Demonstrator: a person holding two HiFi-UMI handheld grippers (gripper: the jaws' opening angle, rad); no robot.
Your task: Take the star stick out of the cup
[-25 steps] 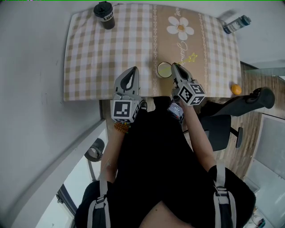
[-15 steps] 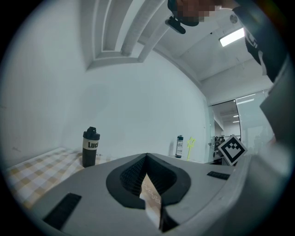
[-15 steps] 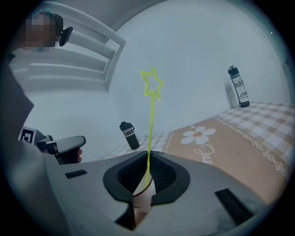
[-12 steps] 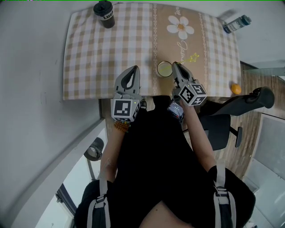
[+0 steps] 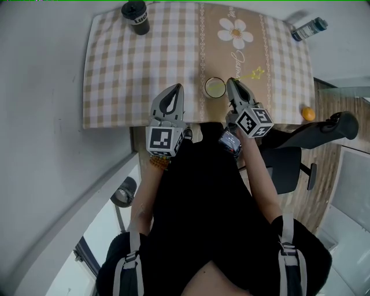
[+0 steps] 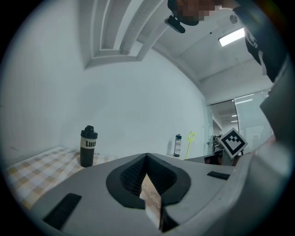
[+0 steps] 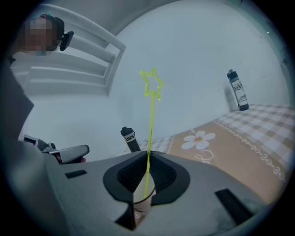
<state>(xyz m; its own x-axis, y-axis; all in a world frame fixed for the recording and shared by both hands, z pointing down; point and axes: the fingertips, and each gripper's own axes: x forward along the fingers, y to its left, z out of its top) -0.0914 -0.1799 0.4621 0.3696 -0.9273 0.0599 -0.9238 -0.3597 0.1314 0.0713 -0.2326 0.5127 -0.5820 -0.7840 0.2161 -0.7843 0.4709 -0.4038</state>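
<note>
A pale cup [image 5: 214, 88] with a yellowish inside stands on the checked tablecloth [image 5: 127, 69] near the table's front edge. The thin yellow star stick [image 5: 250, 75] slants from the cup's right rim out to its star. My right gripper [image 5: 230, 82] is at that rim, shut on the stick. In the right gripper view the star stick [image 7: 150, 120] rises between the closed jaws of the right gripper [image 7: 147, 154], and the cup [image 7: 139, 203] shows below them. My left gripper [image 5: 175, 87] is left of the cup, shut and empty; the left gripper [image 6: 147, 156] points level.
A black flask [image 5: 135, 18] stands at the far left corner and a clear bottle [image 5: 306, 29] at the far right. An orange [image 5: 307, 114] lies beyond the table's right edge, above a black chair [image 5: 324, 130]. A white wall runs behind the table.
The star end of the stick has shifted a little to the right along with my right gripper. The left gripper has stayed where it was.
</note>
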